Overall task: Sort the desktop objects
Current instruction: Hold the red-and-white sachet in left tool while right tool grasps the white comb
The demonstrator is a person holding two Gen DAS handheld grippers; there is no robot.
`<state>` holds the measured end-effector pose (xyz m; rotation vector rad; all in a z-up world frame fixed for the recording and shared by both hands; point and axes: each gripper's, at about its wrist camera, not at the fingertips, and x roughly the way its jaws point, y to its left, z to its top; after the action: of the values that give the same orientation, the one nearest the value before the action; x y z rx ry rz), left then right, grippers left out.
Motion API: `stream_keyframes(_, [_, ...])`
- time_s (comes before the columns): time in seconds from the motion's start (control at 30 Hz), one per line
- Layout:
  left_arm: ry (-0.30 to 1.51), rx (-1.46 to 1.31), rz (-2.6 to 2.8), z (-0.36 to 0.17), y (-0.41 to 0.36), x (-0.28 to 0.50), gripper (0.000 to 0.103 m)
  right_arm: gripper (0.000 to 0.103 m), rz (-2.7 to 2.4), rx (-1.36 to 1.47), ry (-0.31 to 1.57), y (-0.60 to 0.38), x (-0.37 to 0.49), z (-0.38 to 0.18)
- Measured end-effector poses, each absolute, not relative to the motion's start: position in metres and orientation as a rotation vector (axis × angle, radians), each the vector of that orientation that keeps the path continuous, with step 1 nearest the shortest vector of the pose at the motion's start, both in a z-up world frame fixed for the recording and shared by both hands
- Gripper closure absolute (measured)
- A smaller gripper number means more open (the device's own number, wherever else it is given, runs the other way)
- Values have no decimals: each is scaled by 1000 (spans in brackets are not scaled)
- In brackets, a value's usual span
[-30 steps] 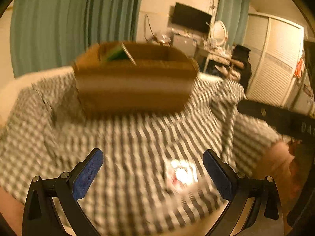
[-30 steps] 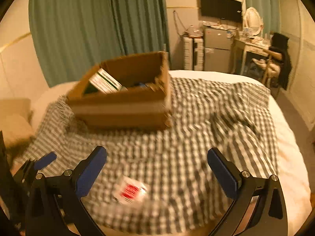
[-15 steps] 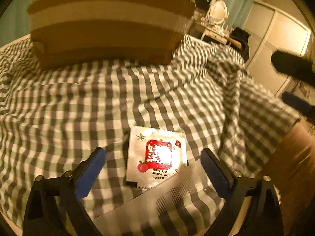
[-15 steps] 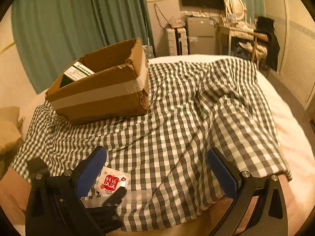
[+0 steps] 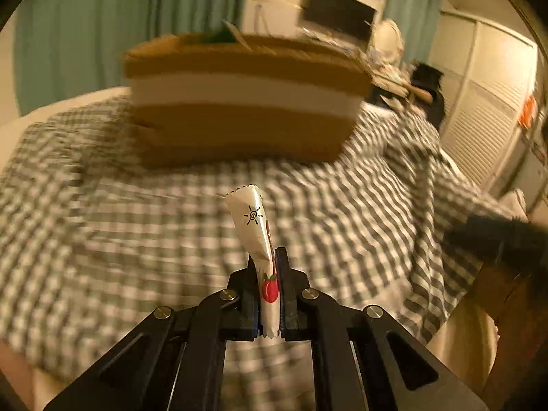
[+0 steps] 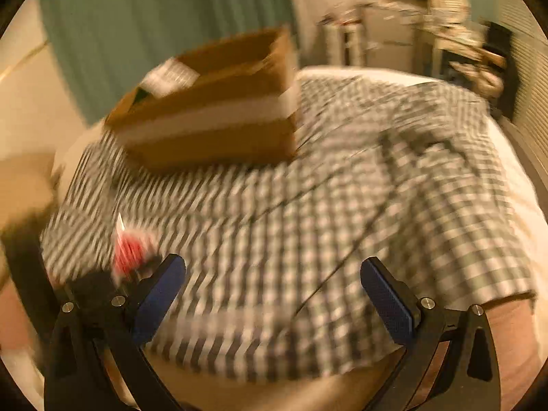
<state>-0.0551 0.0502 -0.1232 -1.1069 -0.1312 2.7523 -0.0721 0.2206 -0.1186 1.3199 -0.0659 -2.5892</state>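
My left gripper (image 5: 268, 263) is shut on a small white packet (image 5: 257, 233) with a red apple print, held edge-up above the checked cloth. The packet also shows as a red and white blur in the right wrist view (image 6: 128, 246), in the left gripper at the lower left. A brown cardboard box (image 5: 239, 102) with a pale tape band stands beyond it on the cloth; it also shows in the right wrist view (image 6: 212, 116), with a green and white item inside. My right gripper (image 6: 273, 291) is open and empty over the cloth.
The grey and white checked cloth (image 5: 102, 205) covers a bed (image 6: 520, 205) and hangs over its near edge. Green curtains (image 5: 102, 27), a television, a desk and a white wardrobe (image 5: 493, 102) stand behind. The right gripper shows as a dark shape at the right (image 5: 496, 239).
My left gripper has closed on the packet that lay flat on the cloth and lifted it off. Both views have swung and are blurred; the right gripper stays open.
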Motion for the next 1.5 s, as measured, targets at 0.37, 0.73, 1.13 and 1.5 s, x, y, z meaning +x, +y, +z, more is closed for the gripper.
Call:
stream_keyframes(0.37, [-128, -1150, 2909, -138, 25, -28, 95, 1, -2466, 1641, -194, 181, -44, -177])
stream_keyframes(0.73, [-215, -1148, 2958, -141, 10, -31, 95, 10, -2609, 1722, -383, 177, -69, -203])
stream_keyframes(1.13, [-258, -1164, 2932, -146, 6, -37, 95, 89, -2722, 1585, -200, 208, -42, -180])
stream_keyframes(1.5, [-250, -1120, 2923, -142, 9, -35, 95, 98, -2678, 1468, -116, 183, -38, -168])
